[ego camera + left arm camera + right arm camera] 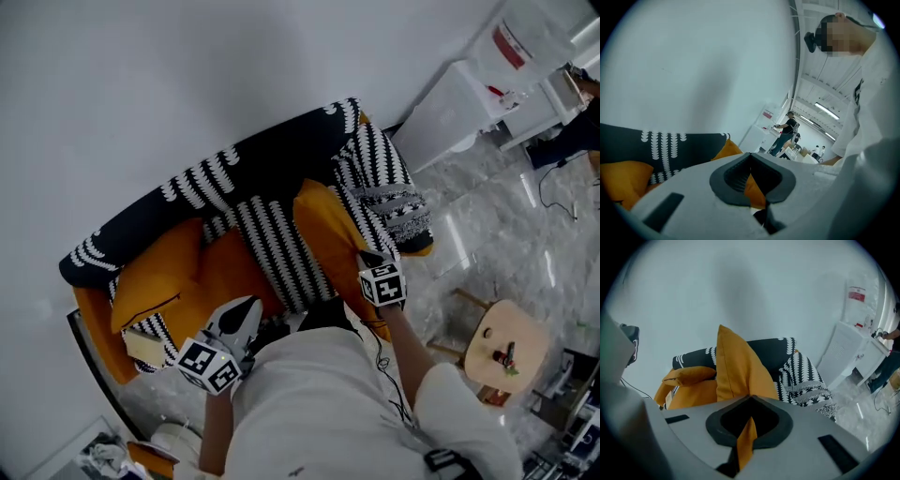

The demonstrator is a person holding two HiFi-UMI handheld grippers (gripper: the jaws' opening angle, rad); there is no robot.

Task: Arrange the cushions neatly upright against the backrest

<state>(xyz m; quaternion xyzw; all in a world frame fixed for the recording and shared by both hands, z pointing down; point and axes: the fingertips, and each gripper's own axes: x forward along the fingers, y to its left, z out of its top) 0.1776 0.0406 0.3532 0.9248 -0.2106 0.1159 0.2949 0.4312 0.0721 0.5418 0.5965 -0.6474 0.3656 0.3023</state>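
Jaws clamped on orange cloth, both: my right gripper (749, 427) pinched the cushion (738, 366) by its edge, my left gripper (752, 185) by another corner, in front of the backrest (771, 352). Next, I reckoned, stand it back upright.

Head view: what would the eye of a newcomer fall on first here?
The sofa, with its bold black and white pattern, fills the middle of the head view, and a loose cushion lies at its left end. The right gripper is shut on the edge of an orange cushion that stands up just beyond its jaws. The left gripper is likewise shut on orange fabric.
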